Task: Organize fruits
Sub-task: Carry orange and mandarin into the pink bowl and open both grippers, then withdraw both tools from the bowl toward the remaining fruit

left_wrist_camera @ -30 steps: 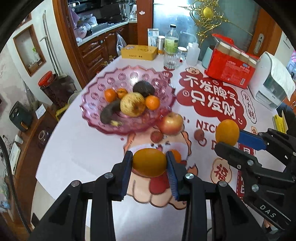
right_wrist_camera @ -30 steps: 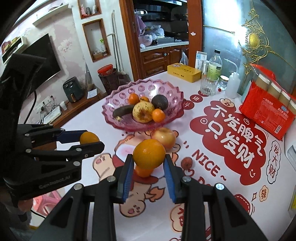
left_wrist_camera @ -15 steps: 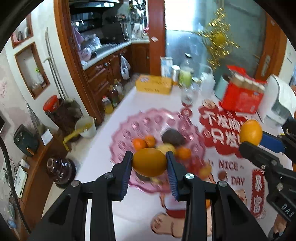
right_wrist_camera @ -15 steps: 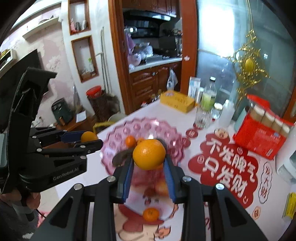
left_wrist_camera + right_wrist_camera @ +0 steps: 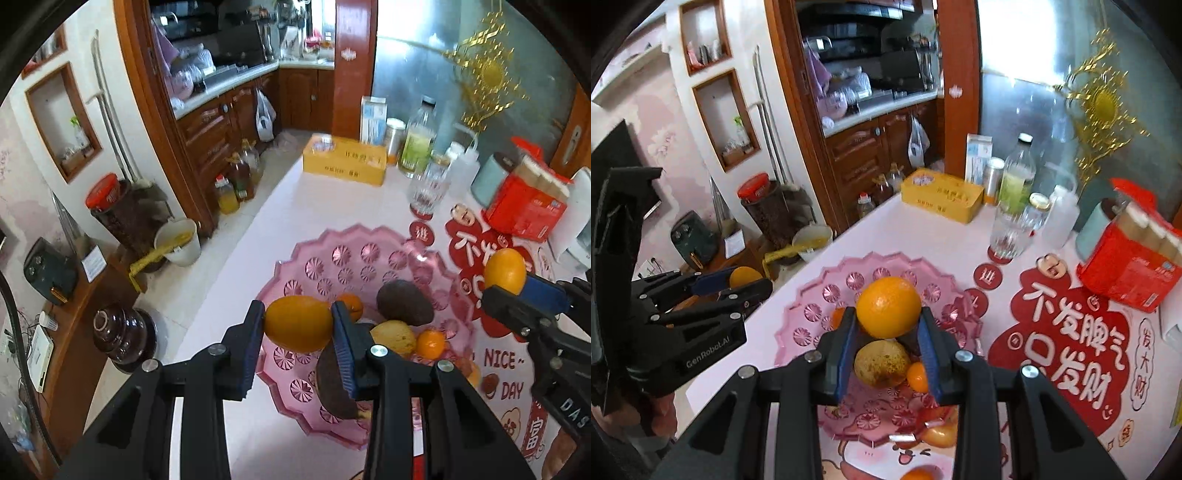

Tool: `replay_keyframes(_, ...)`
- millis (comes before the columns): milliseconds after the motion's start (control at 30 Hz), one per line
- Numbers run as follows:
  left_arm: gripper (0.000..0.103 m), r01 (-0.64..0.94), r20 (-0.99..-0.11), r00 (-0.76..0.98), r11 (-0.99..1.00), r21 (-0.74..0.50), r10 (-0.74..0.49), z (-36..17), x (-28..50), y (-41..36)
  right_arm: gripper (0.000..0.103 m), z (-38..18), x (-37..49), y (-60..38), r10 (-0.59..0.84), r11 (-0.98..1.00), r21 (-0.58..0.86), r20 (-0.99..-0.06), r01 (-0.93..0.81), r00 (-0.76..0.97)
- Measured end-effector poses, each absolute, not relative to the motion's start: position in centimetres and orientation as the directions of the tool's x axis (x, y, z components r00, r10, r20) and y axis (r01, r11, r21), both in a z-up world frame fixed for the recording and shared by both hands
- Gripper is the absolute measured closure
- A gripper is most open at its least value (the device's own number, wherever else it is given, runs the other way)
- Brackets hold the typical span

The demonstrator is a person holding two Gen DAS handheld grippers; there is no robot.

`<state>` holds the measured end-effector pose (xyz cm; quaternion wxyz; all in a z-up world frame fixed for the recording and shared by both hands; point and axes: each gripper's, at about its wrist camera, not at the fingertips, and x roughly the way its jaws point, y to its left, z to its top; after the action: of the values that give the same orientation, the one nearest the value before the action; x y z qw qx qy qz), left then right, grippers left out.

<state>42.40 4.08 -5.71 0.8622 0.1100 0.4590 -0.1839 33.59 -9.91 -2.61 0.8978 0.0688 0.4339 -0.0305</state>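
Note:
My left gripper (image 5: 298, 326) is shut on an orange (image 5: 295, 317) and hangs over the near left part of the pink glass bowl (image 5: 369, 254). In the bowl lie a dark avocado (image 5: 404, 302), a yellowish speckled fruit (image 5: 393, 332), a small tangerine (image 5: 430, 343) and a blackened banana (image 5: 332, 384). My right gripper (image 5: 888, 317) is shut on a second orange (image 5: 888, 304), above the bowl (image 5: 809, 314) and the speckled fruit (image 5: 882, 363). Each gripper shows in the other's view, the right gripper (image 5: 517, 291) at the right and the left gripper (image 5: 738, 284) at the left.
An apple (image 5: 938, 435) and a tangerine (image 5: 918, 474) lie on the printed tablecloth in front of the bowl. Behind the bowl stand a drinking glass (image 5: 424, 192), a bottle (image 5: 417, 147), a yellow box (image 5: 343, 162) and a red carton (image 5: 524, 210). The table's edge (image 5: 236, 240) drops to the floor on the left.
Both grippers have travelled forward with their oranges, from the loose fruit on the cloth to above the pink bowl. Neither grip has changed.

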Motion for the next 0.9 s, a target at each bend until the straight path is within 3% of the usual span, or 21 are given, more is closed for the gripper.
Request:
replay_keyframes(300, 0.068, 0.441, -0.911, 0.375, 0.898, 0.015, -0.169, -14.5, 45.3, 2.6, 0.07, -9.7, 38.3, -9.0, 0.024, 0.99, 0.09, -0.872, 0.112, 0.489)
replay_keyframes(567, 0.064, 0.464, -0.929, 0.341, 0.885, 0.031, -0.147, -18.1, 45.9, 2.4, 0.069, -13.2, 40.2, -8.0, 0.025, 0.994, 0.065, -0.908, 0.084, 0.417)
replay_keyframes(667, 0.057, 0.489, -0.926, 0.348, 0.871, 0.047, -0.145, -18.0, 45.6, 1.8, 0.069, -13.7, 40.3, -7.5, 0.0, 0.997, 0.033, -0.915, 0.075, 0.404)
replay_keyframes(733, 0.032, 0.513, -0.925, 0.336, 0.858, 0.021, -0.178, -17.8, 45.4, 1.5, 0.068, -13.7, 40.3, -7.6, -0.002, 0.997, 0.03, -0.914, 0.073, 0.406)
replay_keyframes(833, 0.011, 0.532, -0.914, 0.355, 0.846, 0.026, -0.195, -17.0, 44.5, 0.9, 0.061, -13.1, 39.9, -7.7, 0.021, 0.996, 0.057, -0.905, 0.072, 0.426)
replay_keyframes(900, 0.01, 0.537, -0.904, 0.381, 0.842, 0.047, -0.192, -16.3, 44.0, 0.8, 0.055, -12.5, 39.8, -7.5, 0.009, 0.997, 0.043, -0.897, 0.068, 0.442)
